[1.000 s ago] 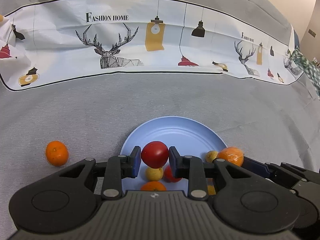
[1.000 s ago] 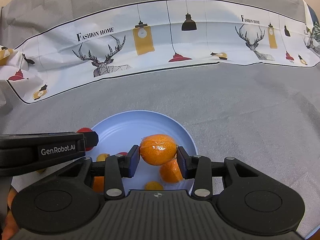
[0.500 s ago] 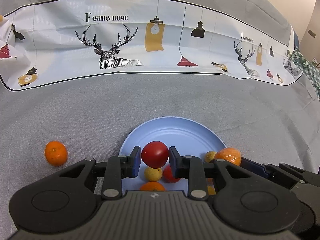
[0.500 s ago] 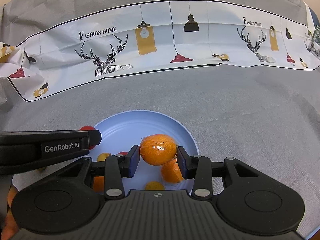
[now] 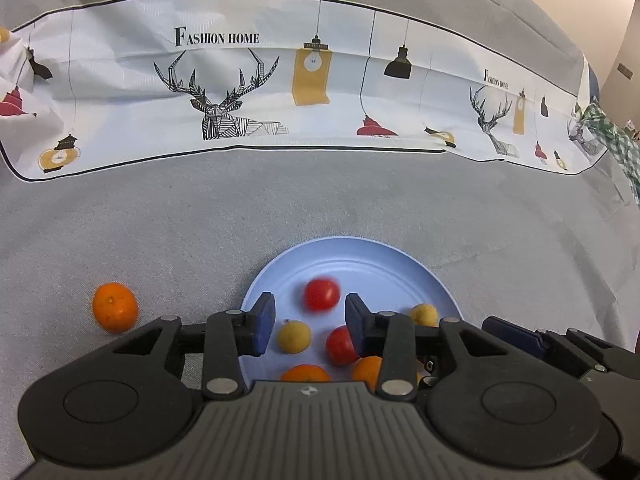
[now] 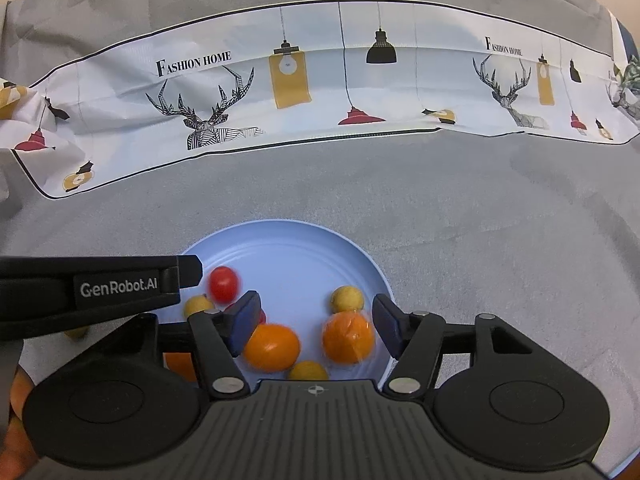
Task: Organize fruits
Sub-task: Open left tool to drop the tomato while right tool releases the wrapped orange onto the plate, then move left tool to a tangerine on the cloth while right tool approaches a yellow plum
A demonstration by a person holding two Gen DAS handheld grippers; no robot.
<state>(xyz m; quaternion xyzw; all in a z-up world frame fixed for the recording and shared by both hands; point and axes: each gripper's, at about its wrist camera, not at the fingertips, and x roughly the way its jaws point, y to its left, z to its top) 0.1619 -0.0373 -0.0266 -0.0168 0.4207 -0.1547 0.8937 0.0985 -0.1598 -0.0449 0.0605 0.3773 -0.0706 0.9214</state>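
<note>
Both pairs of tongs stand apart and empty over the blue plate [image 5: 352, 248], low in the centre of each frame. Between the left tongs [image 5: 310, 322] a blurred red tomato [image 5: 321, 294] sits on the plate; between the right tongs [image 6: 316, 322] a wrapped orange [image 6: 349, 337] lies beside a second orange [image 6: 273, 347], among small yellow fruits. One loose orange [image 5: 115, 307] rests on the grey tabletop [image 5: 160, 216] at lower left of the left view, well apart from the plate.

The release looks done; the sound course now is to lift each tool straight up, so the pads do not nudge round fruit toward the rim. The two tools crowd each other at the plate's near side, so they are best drawn apart one at a time. Open cloth lies ahead as far as the printed banner [image 5: 240, 92], and leftward toward the loose orange.
</note>
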